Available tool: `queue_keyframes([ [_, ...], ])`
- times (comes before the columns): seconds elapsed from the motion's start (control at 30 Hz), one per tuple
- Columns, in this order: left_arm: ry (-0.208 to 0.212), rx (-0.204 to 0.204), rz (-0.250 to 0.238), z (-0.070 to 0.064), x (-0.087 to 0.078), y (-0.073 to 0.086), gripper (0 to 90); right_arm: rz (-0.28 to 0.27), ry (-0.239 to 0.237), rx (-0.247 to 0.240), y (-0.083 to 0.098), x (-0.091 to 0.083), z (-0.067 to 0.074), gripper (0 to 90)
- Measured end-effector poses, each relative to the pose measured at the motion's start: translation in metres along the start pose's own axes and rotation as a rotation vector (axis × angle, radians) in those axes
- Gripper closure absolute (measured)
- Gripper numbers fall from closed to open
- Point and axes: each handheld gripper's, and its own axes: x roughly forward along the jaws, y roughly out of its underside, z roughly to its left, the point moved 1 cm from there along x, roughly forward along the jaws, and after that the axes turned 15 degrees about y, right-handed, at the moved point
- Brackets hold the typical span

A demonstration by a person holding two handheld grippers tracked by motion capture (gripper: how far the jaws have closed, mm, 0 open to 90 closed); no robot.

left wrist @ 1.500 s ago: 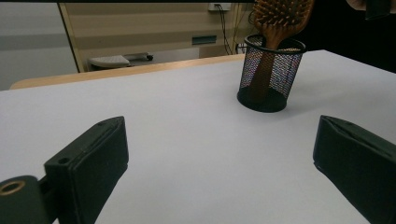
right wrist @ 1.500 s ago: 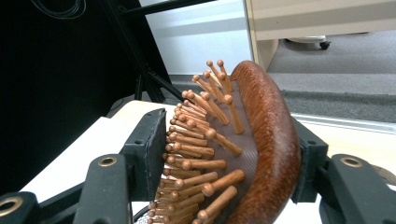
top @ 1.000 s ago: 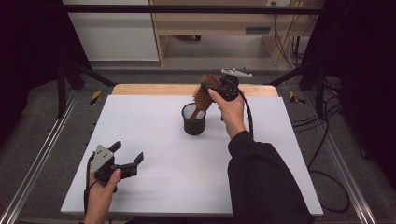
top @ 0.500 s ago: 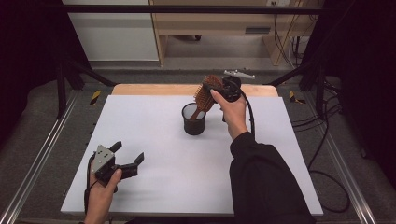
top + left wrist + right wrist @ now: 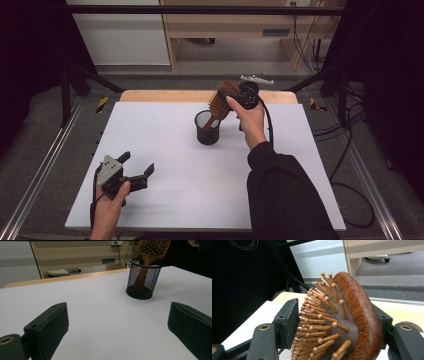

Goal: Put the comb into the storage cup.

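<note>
A white table stands among dark curtains and grey floor. The right gripper, raised above the mesh cup, brackets the wooden hairbrush, jaws just easing apart, handle in the cup. The left gripper rests empty, spread wide.

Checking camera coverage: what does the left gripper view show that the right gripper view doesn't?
Left gripper view: the whole black mesh cup holding the handle of the brown wooden paddle hairbrush, beyond the open left gripper. Right gripper view: close-up bristles between the jaws of the right gripper, which have just been opening. Shared: the hairbrush and white table.
</note>
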Motion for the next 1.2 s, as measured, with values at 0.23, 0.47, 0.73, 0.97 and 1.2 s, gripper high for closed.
queue_keyframes([
  [0.23, 0.001, 0.000, 0.000, 0.000, 0.000, 0.000, 3.7, 0.016, -0.004, -0.010, 0.001, 0.001, 0.002, 30.7],
  [0.47, -0.001, -0.003, -0.002, 0.001, -0.001, 0.000, 3.7, 0.011, -0.005, -0.010, 0.000, 0.000, 0.004, 23.3],
  [0.73, -0.003, -0.002, -0.001, 0.001, -0.001, 0.000, 3.6, 0.007, 0.014, -0.024, -0.001, -0.004, 0.006, 16.6],
  [0.97, -0.003, -0.002, -0.002, 0.002, -0.001, 0.000, 3.6, -0.012, 0.028, -0.056, -0.002, -0.006, 0.009, 11.7],
  [1.2, -0.003, -0.002, -0.002, 0.001, -0.001, 0.000, 3.6, -0.027, 0.014, -0.070, -0.003, -0.008, 0.011, 10.3],
])
